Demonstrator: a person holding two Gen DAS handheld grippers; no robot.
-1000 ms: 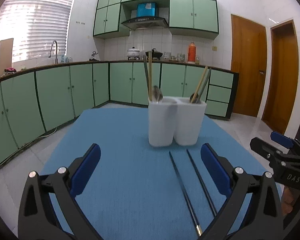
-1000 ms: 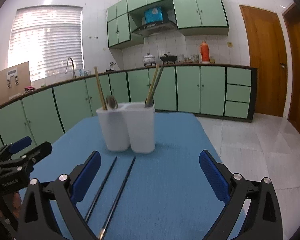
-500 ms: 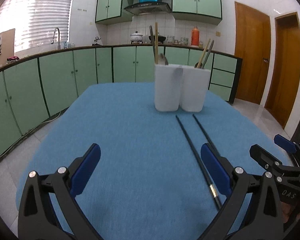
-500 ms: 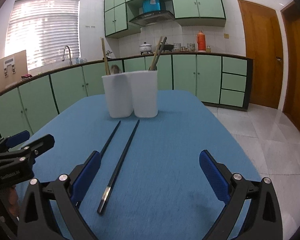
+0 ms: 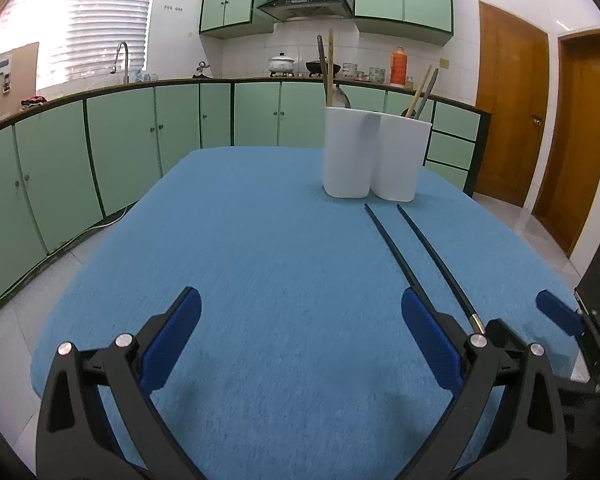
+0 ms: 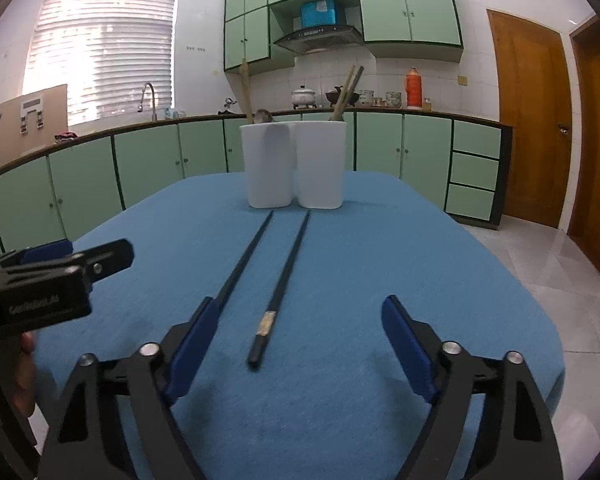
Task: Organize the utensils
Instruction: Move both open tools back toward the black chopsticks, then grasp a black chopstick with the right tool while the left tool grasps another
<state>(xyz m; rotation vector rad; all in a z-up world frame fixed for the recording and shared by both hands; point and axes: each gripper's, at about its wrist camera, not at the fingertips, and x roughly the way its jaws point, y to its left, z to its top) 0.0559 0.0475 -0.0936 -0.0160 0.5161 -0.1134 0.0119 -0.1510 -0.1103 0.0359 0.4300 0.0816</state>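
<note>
Lying side by side at mid-frame on the blue tablecloth (image 6: 380, 240), two long black chopsticks (image 6: 282, 280) run thin tips-first toward the white twin-cup holder (image 6: 294, 164) near the upper centre, not quite touching it. One shows a pale band near its thick end. Wooden sticks and a spoon stand in the holder. Right gripper (image 6: 296, 334) low in frame, jaws closing, that thick end between them, pads apart from it. Left gripper (image 5: 300, 330) spread wide over bare cloth, chopsticks at its right.
</note>
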